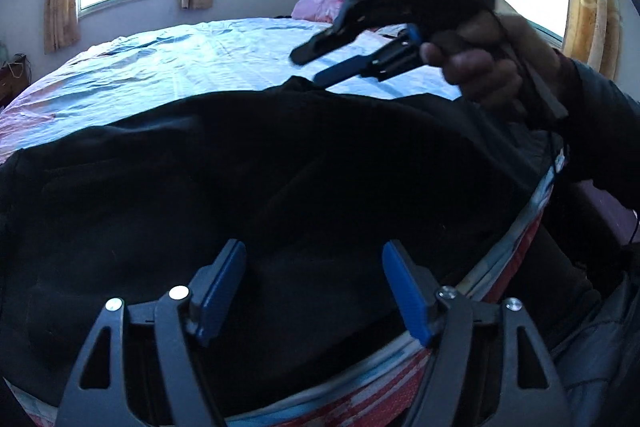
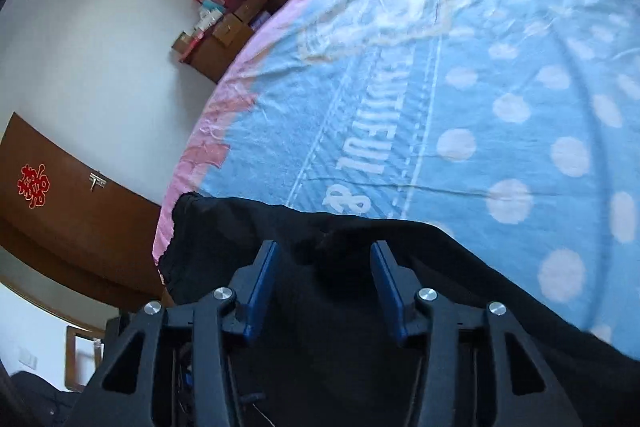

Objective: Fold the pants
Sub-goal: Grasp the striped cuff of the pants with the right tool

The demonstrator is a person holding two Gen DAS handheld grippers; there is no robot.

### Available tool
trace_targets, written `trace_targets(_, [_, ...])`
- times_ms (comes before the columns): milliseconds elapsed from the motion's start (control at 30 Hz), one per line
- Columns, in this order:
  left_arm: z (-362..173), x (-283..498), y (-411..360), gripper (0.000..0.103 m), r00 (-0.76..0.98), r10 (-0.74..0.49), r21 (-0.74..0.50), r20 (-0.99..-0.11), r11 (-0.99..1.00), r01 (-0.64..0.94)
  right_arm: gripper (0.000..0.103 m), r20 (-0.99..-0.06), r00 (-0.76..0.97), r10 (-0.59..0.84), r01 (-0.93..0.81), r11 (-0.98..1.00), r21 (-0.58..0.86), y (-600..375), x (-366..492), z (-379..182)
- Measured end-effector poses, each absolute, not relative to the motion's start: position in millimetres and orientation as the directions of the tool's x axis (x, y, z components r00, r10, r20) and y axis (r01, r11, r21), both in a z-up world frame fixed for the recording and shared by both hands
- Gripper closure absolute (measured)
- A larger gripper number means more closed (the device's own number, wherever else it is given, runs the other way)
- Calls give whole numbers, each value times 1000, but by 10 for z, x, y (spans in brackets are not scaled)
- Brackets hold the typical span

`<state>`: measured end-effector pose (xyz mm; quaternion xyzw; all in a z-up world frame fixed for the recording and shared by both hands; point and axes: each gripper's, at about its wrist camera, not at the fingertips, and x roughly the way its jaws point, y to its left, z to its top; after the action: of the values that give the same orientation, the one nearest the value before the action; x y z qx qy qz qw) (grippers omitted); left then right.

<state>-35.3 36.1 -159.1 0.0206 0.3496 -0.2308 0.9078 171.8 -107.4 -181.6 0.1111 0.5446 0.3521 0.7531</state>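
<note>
Fingers (image 1: 240,267) spread, both grippers, over black pants (image 1: 280,167); right gripper (image 1: 320,65) seen only from left cam.

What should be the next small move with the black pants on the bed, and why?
Probably bring both grippers down to a fresh edge of the black pants for another fold. The left gripper and the right gripper are open with no cloth between the fingers, and the pants lie flat near the edge of the blue bed sheet.
</note>
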Motion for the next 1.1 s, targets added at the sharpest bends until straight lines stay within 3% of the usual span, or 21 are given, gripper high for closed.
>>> trace_targets(100, [-1599,-362,345,28,655,-404,-109,-639,890,443,79,-731,104,675,-382,705,597,-1048,1782,-1918])
trace_targets(233, [-1609,-391,346,27,654,-414,-106,-633,883,456,94,-736,102,669,-362,714,599,-997,1851,-1957])
trace_targets(500, [-1631,-410,307,24,660,-416,-92,-626,879,467,97,-768,250,590,-357,794,493,-977,2054,-1850])
trace_targets(567, [-1637,-412,268,24,662,-415,-90,-624,880,467,103,-794,282,539,-358,827,434,-965,2101,-1902])
trace_targets(767, [-1552,-441,318,24,645,-452,-157,-617,873,462,102,-722,273,636,-267,771,578,-1381,2153,-1957])
trace_targets(933, [-1362,-426,204,21,636,-484,-161,-601,853,496,101,-708,398,583,-264,812,520,-1949,1684,-1537])
trace_targets(967, [-1316,-413,125,17,632,-493,-149,-598,843,517,99,-704,434,562,-251,826,505,-2138,1520,-1442])
trace_targets(1033, [-1242,-383,-59,14,622,-520,-128,-585,817,562,76,-676,496,544,-213,832,513,-2579,1172,-1290])
trace_targets(1067, [-1207,-357,-169,14,614,-537,-121,-579,801,586,38,-668,519,533,-191,835,517,-2768,1030,-1245])
trace_targets(1100, [-1186,-327,-280,14,600,-554,-121,-577,785,608,18,-661,550,510,-153,840,520,-2983,868,-1202])
